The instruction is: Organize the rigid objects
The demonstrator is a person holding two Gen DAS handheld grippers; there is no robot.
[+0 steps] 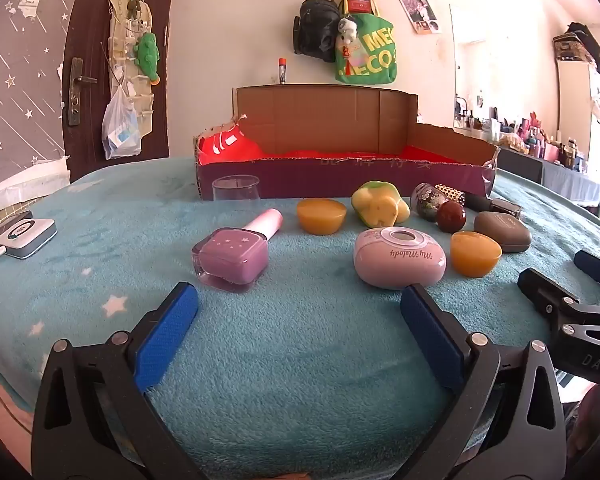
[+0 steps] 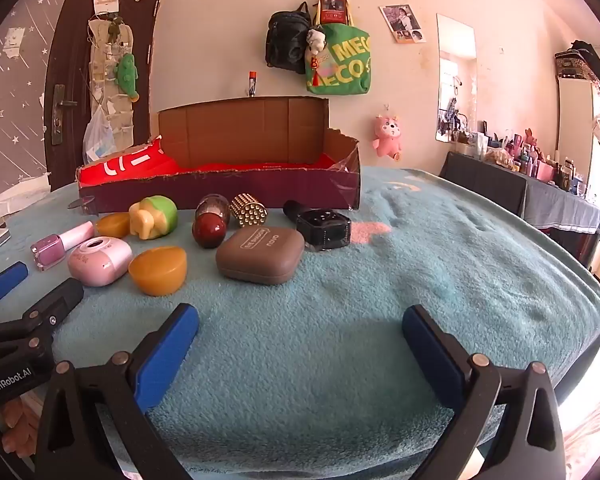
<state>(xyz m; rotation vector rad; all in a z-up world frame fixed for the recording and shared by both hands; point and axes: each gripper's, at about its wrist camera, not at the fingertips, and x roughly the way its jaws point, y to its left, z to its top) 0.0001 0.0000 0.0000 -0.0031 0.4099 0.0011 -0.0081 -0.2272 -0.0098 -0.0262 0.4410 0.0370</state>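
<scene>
Both hand-held grippers gape wide, empty. Left hand-held gripper (image 1: 299, 322) is nearest the purple nail-polish bottle (image 1: 236, 254), just ahead-left, long axis running away toward the cardboard box (image 1: 340, 178); right hand-held gripper (image 2: 300, 338) faces bare blanket.

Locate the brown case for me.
In the right wrist view the brown case lies left of centre on the blue blanket, between the orange half-sphere and black bottle.
</scene>
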